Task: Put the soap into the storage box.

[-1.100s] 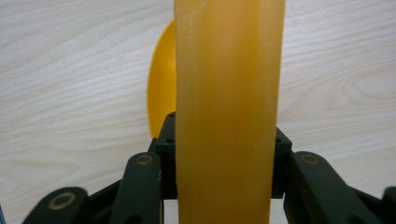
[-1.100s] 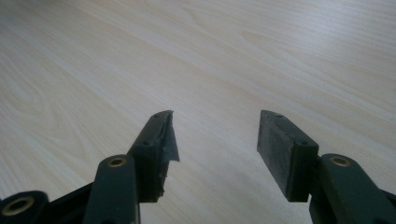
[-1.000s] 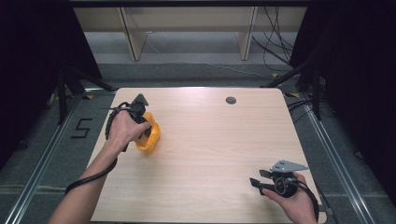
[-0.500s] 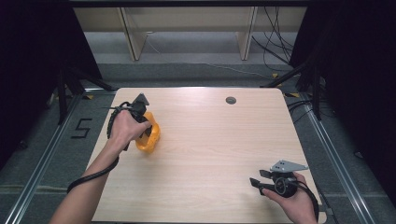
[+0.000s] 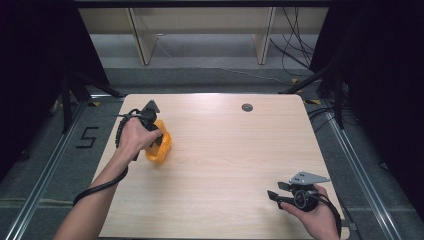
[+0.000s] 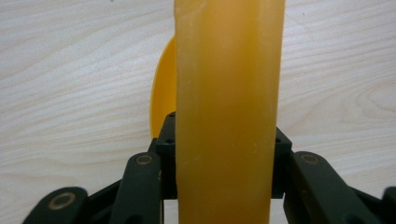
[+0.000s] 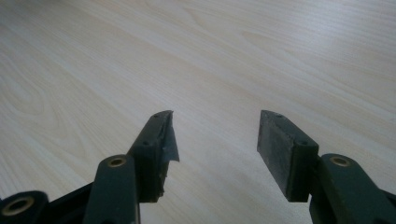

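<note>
An orange-yellow object (image 5: 160, 153) stands on the wooden table (image 5: 225, 145) at its left side. My left gripper (image 5: 158, 142) comes down on it from above with a hand wrapped around the body, and it is shut on the object. In the left gripper view the object (image 6: 229, 70) is a broad, smooth yellow band between the black jaws of my left gripper (image 6: 224, 144), with a curved yellow edge behind it. My right gripper (image 5: 274, 195) rests low at the table's near right corner. Its jaws stand open over bare wood, as the right gripper view shows (image 7: 215, 135).
A small dark round disc (image 5: 247, 107) sits near the table's far edge. Beyond the table stand pale shelf legs (image 5: 140, 40) and loose cables (image 5: 295, 55) on the grey floor. A "5" mark (image 5: 87, 137) lies on the floor at the left.
</note>
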The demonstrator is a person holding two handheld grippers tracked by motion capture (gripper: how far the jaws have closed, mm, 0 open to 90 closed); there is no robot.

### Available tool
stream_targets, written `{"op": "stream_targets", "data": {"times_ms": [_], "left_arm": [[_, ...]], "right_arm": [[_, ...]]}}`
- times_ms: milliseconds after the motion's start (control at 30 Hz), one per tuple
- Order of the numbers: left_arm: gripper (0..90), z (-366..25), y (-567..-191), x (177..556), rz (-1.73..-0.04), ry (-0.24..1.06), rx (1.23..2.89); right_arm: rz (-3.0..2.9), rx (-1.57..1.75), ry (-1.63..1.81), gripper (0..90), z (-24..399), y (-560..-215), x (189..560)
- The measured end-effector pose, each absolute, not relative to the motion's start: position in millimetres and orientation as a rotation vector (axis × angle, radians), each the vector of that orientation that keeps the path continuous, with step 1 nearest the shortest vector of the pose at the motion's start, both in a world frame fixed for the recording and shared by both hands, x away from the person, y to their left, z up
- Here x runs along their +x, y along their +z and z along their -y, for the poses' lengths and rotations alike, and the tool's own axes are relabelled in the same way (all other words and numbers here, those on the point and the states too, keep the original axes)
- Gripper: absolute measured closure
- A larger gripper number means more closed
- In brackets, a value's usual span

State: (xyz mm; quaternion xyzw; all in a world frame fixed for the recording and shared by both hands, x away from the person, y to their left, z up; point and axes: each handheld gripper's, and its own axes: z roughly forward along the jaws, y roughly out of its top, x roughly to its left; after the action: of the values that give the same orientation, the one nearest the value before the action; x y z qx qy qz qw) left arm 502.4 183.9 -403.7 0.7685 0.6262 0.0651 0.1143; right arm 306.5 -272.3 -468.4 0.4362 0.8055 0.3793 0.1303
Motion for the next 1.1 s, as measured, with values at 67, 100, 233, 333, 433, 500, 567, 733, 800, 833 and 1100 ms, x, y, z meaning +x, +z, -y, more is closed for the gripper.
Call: {"op": "stream_targets", "data": {"times_ms": [67, 100, 233, 333, 433, 500, 567, 733, 800, 833, 1100], "left_arm": [[60.5, -184.8, -404.4, 503.1, -1.825, 0.205, 2.264], [60.5, -184.9, -404.9, 503.4, -1.824, 0.203, 2.265], [60.5, -183.3, -407.9, 503.2, -1.849, 0.188, 2.239], [60.5, -185.2, -409.3, 504.9, -1.821, 0.189, 2.276], [60.5, -185.2, -411.6, 505.5, -1.833, 0.183, 2.263], [60.5, -184.1, -412.7, 505.0, -1.864, 0.17, 2.237], [60.5, -183.9, -414.3, 504.8, -1.879, 0.166, 2.212], [60.5, -186.0, -415.6, 505.6, -1.869, 0.153, 2.238], [60.5, -184.2, -417.0, 505.6, -1.887, 0.158, 2.212], [60.5, -183.4, -417.9, 506.0, -1.89, 0.17, 2.203], [60.4, -184.3, -423.1, 508.5, -1.842, 0.165, 2.266]], "right_arm": [[-2.342, 1.269, 1.095, 46.2, 272.4, -468.2, 306.4], [-2.343, 1.269, 1.095, 46.2, 272.4, -468.3, 306.4], [-2.344, 1.269, 1.094, 46.2, 272.3, -468.3, 306.4], [-2.343, 1.268, 1.094, 46.2, 272.4, -468.2, 306.3], [-2.341, 1.263, 1.093, 46.1, 272.6, -468.8, 306.9], [-2.344, 1.272, 1.093, 46.2, 272.2, -468.5, 306.5], [-2.346, 1.267, 1.092, 46.2, 272.4, -468.8, 306.7], [-2.347, 1.271, 1.091, 46.1, 272.2, -468.9, 306.7], [-2.345, 1.239, 1.1, 46.1, 272.7, -469.8, 308.3], [-2.349, 1.241, 1.103, 46.1, 272.4, -470.0, 308.3], [-2.348, 1.241, 1.104, 46.1, 272.5, -470.1, 308.3]]}}
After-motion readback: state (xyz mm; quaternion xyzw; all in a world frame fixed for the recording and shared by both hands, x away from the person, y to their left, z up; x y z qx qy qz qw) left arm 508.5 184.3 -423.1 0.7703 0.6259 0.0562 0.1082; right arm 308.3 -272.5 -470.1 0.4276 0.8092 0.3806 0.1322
